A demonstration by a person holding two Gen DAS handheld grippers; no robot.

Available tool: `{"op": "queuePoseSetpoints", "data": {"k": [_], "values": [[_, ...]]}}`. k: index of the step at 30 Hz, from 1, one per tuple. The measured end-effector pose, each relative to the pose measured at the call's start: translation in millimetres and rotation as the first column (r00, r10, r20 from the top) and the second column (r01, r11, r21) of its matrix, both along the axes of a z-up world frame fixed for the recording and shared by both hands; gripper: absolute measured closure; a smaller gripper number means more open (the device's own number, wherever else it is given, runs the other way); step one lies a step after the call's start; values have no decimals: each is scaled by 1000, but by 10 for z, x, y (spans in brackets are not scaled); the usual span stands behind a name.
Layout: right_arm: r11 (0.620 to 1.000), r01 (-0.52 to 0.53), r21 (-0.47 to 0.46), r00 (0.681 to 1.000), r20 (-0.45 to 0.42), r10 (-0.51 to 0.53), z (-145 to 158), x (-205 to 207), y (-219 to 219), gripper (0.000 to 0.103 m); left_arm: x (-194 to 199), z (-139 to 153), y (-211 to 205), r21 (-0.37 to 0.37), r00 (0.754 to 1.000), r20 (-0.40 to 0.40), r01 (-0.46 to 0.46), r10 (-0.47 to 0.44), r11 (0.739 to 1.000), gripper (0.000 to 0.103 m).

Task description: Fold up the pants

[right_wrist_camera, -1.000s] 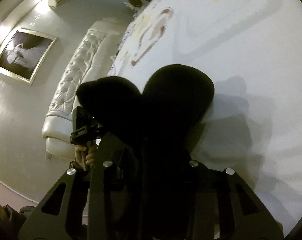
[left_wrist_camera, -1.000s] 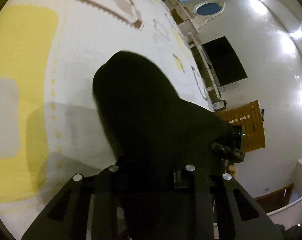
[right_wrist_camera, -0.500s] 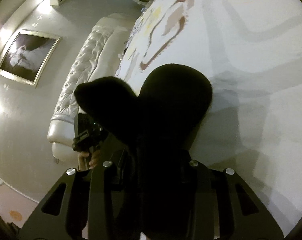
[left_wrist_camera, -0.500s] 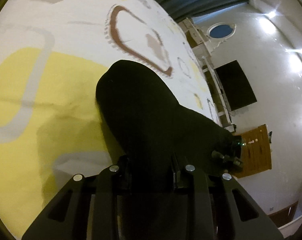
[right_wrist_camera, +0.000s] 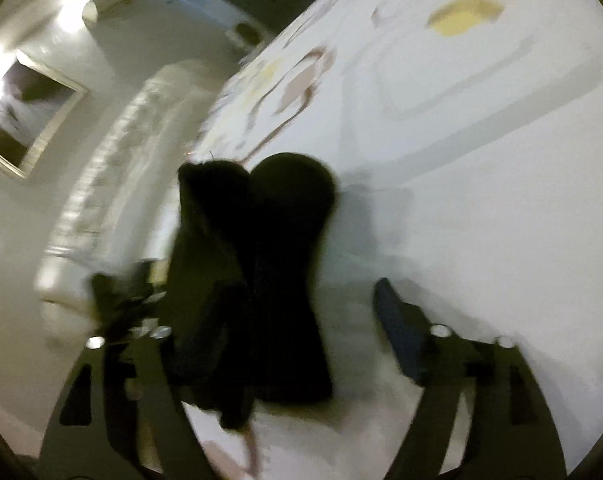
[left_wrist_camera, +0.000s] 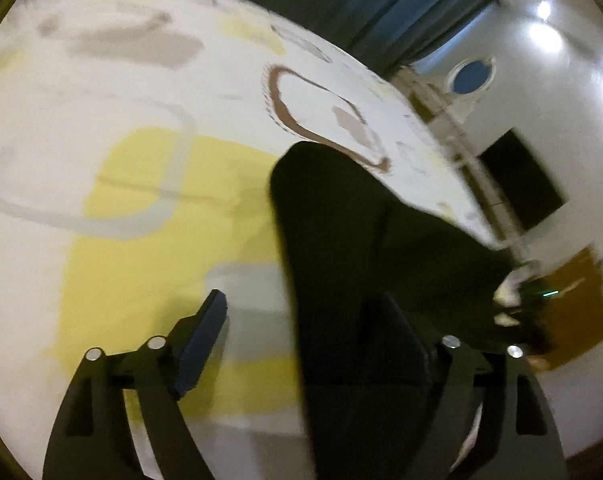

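The black pants lie on the patterned bedspread, stretching away from both grippers; they also show in the right wrist view. My left gripper is open, its fingers wide apart, with the cloth lying loose between them and over the right finger. My right gripper is open too, with the pants lying between its fingers near the left one. The other gripper shows blurred at the side of each view.
The bed's white tufted headboard and a framed picture are at the left in the right wrist view. A dark TV, a wooden door and blue curtains stand beyond the bed's edge.
Both grippers were shut on the pants and have opened wide, letting the cloth go. The pants have dropped onto the bedspread. Both views are blurred by motion.
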State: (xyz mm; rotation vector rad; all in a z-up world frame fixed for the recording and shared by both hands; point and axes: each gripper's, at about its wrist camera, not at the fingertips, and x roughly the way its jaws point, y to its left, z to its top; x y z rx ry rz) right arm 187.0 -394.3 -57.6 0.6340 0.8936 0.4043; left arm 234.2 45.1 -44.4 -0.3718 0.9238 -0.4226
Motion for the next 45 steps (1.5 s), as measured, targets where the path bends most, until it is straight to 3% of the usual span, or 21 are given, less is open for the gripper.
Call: {"op": "queuePoseSetpoints", "data": {"k": [3,6,9,12,16,21,26,37,41,45], "values": [[975,78,-210,996,61,-67,190,-371,221,16,-404,110,-90,145,993,99,-81,67,986,19],[914,138,-382,985,146,-88,346,-782,569,12,-794,176,-239,206,974,196,-156,115,966,17],[888,141,-438,981,180,-67,374,-1084,878,8,-1127,173,-440,254,955,260,-207,140,945,17],[875,127,-467,980,194,-39,332,-1286,1120,4,-1341,182,-634,298,951,284,-209,122,932,17],[855,109,-506,982,190,-13,249,-1470,1327,4,-1699,195,-869,355,921,369,-263,123,897,16],[858,95,-504,983,184,-1,196,-1571,1477,4,-1873,157,-928,310,930,354,-215,97,926,15],[847,95,-523,982,191,8,181,-1647,1543,4,-1912,90,-971,325,949,299,-204,104,923,15],[843,111,-527,974,224,11,292,-1730,1524,4,-2067,108,-992,330,925,360,-247,120,911,15],[839,112,-533,973,231,16,315,-1746,1527,4,-2045,91,-940,358,921,363,-276,139,892,15],[840,112,-531,974,228,14,319,-1744,1526,4,-2036,73,-860,345,925,351,-271,144,899,15]]}}
